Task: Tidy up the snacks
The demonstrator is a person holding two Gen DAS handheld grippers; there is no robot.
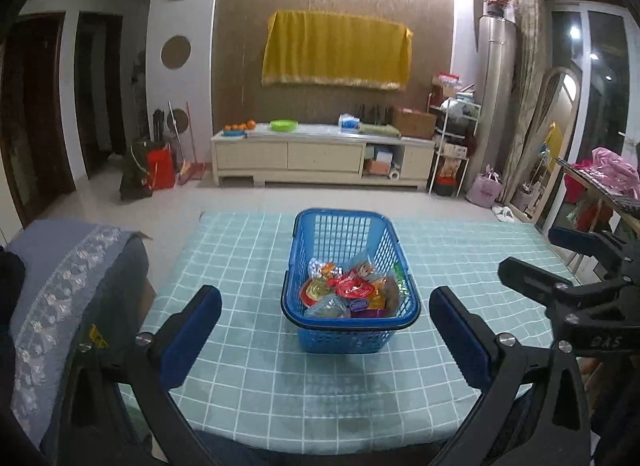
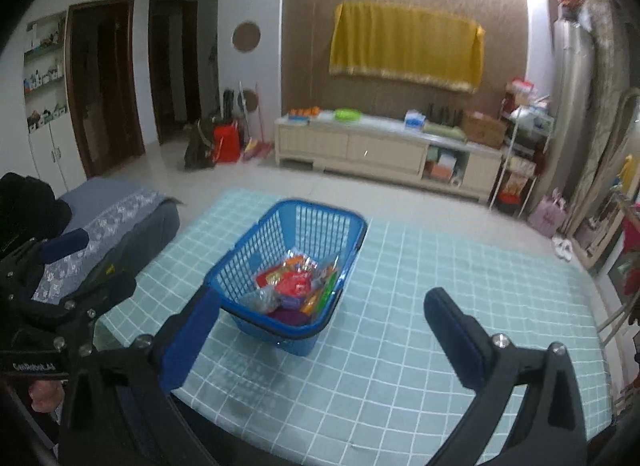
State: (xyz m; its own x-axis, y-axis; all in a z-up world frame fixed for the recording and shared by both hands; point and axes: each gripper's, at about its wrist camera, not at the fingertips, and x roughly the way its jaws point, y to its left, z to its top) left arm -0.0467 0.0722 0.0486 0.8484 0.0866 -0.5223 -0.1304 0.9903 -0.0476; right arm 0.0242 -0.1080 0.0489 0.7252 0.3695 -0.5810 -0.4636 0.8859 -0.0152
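Across the lower half of both views spreads one table (image 1: 248, 378), covered in a pale teal cloth ruled into squares by white lines. At frame centre in the left wrist view stands a single blue basket (image 1: 340, 225) of rigid plastic lattice, rectangular with rounded corners and a dark handle folded along its rim; in the right wrist view the same basket (image 2: 280, 234) sits left of centre, turned at an angle. Inside it, at the near end, lies one heap of snacks (image 1: 352, 292), crinkled glossy packets in red, orange, purple, green and clear film, too jumbled to count. There are two grippers, each with two black arms ending in flat blue pads. The left gripper (image 1: 326, 328) has its fingers spread wide and empty, framing the basket at the bottom of its view. The right gripper (image 2: 320, 330) is likewise spread wide, holding nothing, near the basket's front corner.
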